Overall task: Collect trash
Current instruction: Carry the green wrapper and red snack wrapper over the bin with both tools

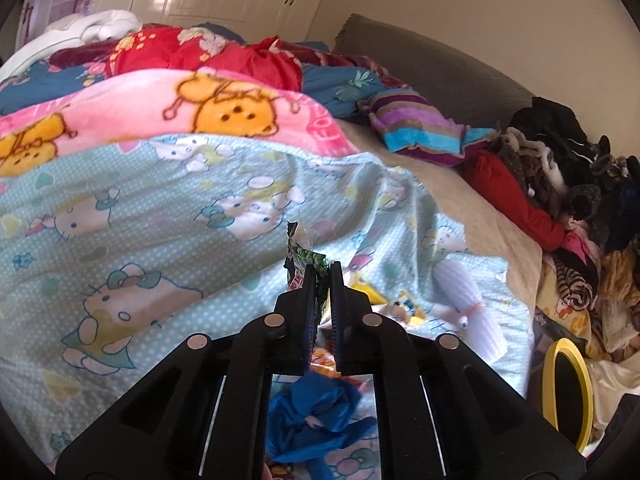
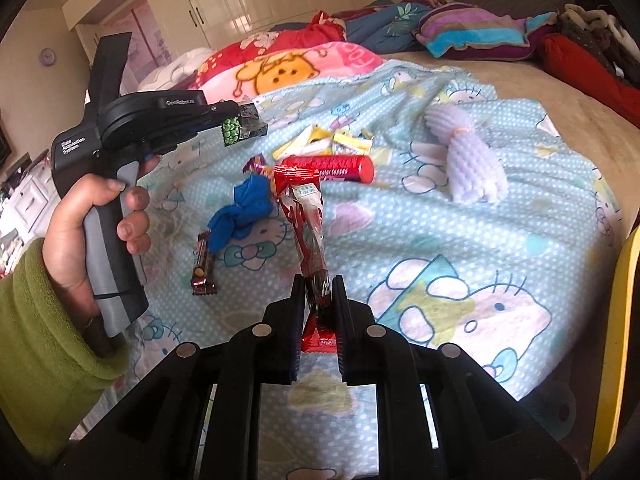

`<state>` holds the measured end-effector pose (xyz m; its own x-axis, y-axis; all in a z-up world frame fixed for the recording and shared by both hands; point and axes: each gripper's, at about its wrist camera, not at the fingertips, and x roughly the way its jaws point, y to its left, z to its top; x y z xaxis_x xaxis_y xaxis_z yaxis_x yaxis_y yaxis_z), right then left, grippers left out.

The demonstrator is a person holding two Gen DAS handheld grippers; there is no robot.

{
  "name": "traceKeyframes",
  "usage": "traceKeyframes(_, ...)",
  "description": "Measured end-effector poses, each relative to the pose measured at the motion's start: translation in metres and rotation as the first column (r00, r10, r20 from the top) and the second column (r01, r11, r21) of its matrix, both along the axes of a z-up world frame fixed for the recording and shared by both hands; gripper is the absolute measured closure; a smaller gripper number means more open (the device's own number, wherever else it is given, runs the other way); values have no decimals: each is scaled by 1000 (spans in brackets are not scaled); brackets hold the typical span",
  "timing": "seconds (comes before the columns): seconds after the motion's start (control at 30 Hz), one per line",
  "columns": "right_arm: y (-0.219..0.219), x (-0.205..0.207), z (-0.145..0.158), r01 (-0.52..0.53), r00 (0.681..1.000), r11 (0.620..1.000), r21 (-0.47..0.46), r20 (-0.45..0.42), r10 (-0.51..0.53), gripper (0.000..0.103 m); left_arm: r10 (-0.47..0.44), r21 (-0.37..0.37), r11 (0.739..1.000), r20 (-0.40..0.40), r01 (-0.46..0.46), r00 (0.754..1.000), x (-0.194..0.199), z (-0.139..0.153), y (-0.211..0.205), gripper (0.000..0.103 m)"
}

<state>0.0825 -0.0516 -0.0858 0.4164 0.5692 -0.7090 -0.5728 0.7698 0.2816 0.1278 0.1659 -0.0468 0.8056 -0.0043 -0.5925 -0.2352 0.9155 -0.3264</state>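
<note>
Two grippers are up over the bed, and each one holds one piece of trash. The left gripper (image 1: 320,276) has its jaws squeezed on one green wrapper (image 1: 301,258). In the left view the wrapper stands tall, long way up, poking out past the tips. In the right view the left gripper (image 2: 244,114) points to the right, and the green wrapper (image 2: 236,130) hangs at its tip, above the blanket (image 2: 400,248). One hand (image 2: 92,224) in a green sleeve (image 2: 40,340) holds it.

The right gripper (image 2: 318,286) has its jaws pinched on one red wrapper (image 2: 306,220). It is long and thin, and it points up and away from the camera.

On the blanket lie more bits: one red tube (image 2: 332,168) lying sideways, one blue bag (image 2: 244,212) all crumpled, one dark red bar (image 2: 202,268), a few yellow papers (image 2: 324,144) in a heap, and one white foam net (image 2: 472,160). One striped pillow (image 2: 472,34) sits far back.
</note>
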Motion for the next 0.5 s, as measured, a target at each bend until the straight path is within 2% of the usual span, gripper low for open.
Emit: traceKeyframes(0.5, -32, 8, 22, 92, 995, 994, 52, 39, -94, 90, -119, 27, 993, 43, 118, 992, 1, 21, -47, 99)
